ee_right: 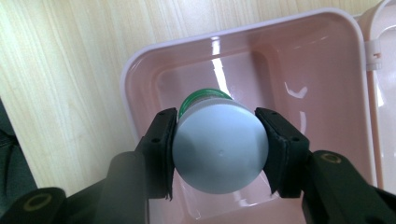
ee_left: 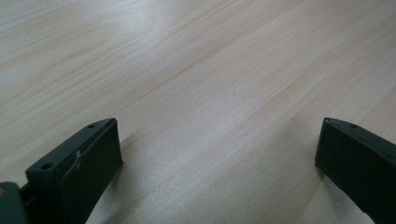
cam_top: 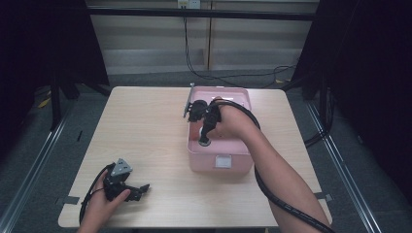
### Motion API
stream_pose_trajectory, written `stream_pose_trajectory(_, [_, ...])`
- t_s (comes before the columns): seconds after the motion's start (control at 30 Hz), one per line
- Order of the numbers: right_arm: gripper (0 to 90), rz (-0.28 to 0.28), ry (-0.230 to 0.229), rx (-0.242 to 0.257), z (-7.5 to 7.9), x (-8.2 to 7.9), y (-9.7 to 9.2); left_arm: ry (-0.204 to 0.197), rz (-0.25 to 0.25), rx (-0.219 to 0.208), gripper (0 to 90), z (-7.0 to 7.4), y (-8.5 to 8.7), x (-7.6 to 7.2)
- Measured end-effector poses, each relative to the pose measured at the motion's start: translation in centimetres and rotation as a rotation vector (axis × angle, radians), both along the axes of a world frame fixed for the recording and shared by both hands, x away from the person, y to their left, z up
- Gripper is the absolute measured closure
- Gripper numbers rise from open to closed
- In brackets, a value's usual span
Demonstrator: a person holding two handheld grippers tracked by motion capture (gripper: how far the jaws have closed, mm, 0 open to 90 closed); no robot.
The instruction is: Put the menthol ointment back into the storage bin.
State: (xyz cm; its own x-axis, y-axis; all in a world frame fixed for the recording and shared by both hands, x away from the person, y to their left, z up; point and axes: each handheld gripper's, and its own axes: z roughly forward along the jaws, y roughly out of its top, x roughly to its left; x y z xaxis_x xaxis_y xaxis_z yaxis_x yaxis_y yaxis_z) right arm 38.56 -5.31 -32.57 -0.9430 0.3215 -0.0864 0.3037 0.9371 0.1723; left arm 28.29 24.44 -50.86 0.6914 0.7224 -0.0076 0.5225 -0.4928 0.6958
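Nearest to us, our left gripper (cam_top: 127,187) rests low on the wooden table (cam_top: 145,131) at the near left corner, our left hand (cam_top: 99,206) wrapped around its body and the grey three-cornered plate on its top. Its own view looks along the tabletop grain, and there its jaws stand released, wide apart, with bare wood between them and no object near the pads.

Farther in, on the right half of the table, sits the pink box (cam_top: 221,162), open at the top, with its near wall facing us and a small pale label on that wall. Our right forearm crosses over that wall from the near right, its black cable trailing along the sleeve side of the arm.

Our right gripper (ee_right: 219,149) points down into the box. It is clenched on a round container (ee_right: 219,151) with a pale grey flat end and a green ring behind it; both pads press on its sides, one on each flank. We see the container inside the box's rim, over the pink floor, though we cannot tell whether it touches that floor.

Beyond the box lies its hinged lid, and past the table's far edge the grey floor carries loose black cables.
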Motion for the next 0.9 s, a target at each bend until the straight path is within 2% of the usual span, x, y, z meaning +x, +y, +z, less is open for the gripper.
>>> stream_pose_trajectory(0.13, [51.1,-0.002,0.003,0.01,-0.4,0.4,0.4,0.0,0.0,0.0,0.0,0.0,0.0,0.0])
stream_pose_trajectory(0.4, [51.1,-0.002,0.009,-0.01,-1.8,1.0,0.7,0.0,0.0,0.0,0.0,0.0,0.0,0.0])
stream_pose_trajectory(0.5, [51.1,0.0,0.004,0.005,-2.2,1.3,0.6,0.002,0.0,-0.002,0.0,0.0,0.0,0.0])
stream_pose_trajectory(0.77, [51.1,0.001,0.009,-0.006,-3.0,1.6,0.8,0.003,-0.003,0.0,0.0,0.0,0.0,0.0])
stream_pose_trajectory(0.9, [51.1,-0.01,0.012,0.006,-3.4,1.9,0.9,0.001,-0.002,0.001,0.0,0.0,0.0,0.0])
